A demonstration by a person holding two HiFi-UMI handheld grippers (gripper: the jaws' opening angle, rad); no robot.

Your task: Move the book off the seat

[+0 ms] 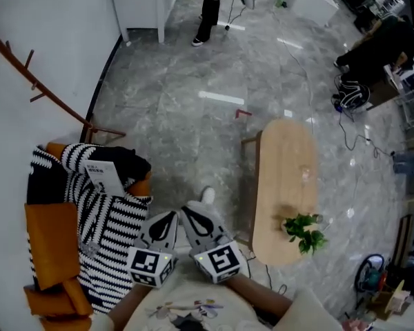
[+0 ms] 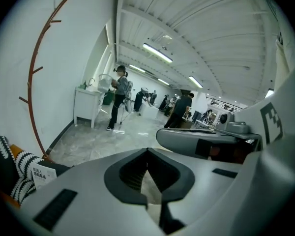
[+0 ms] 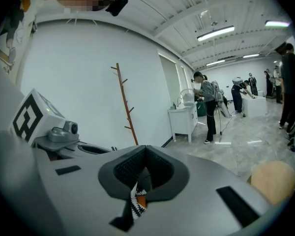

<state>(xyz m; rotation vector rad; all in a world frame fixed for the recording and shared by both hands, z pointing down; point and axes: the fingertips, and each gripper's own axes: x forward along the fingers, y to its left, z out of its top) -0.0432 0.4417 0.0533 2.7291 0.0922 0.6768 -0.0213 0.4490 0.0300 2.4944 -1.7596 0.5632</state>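
Head view: book [image 1: 103, 178] lies apart, upper left of left claw [image 1: 168, 216].

Grey marble floor [image 1: 193, 116], white wall [image 1: 41, 26], oval wooden table [image 1: 284, 185], white cabinet [image 1: 141, 2], strip ceiling lights [image 2: 157, 53].

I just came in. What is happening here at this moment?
A person holds a two-jaw gripper in each hand and stands beside an orange seat draped with a black-and-white striped blanket. The book lies on the blanket at the far end of the seat, untouched. The left gripper and the right gripper are both shut and empty, side by side, short of the book. So the move has not yet begun.
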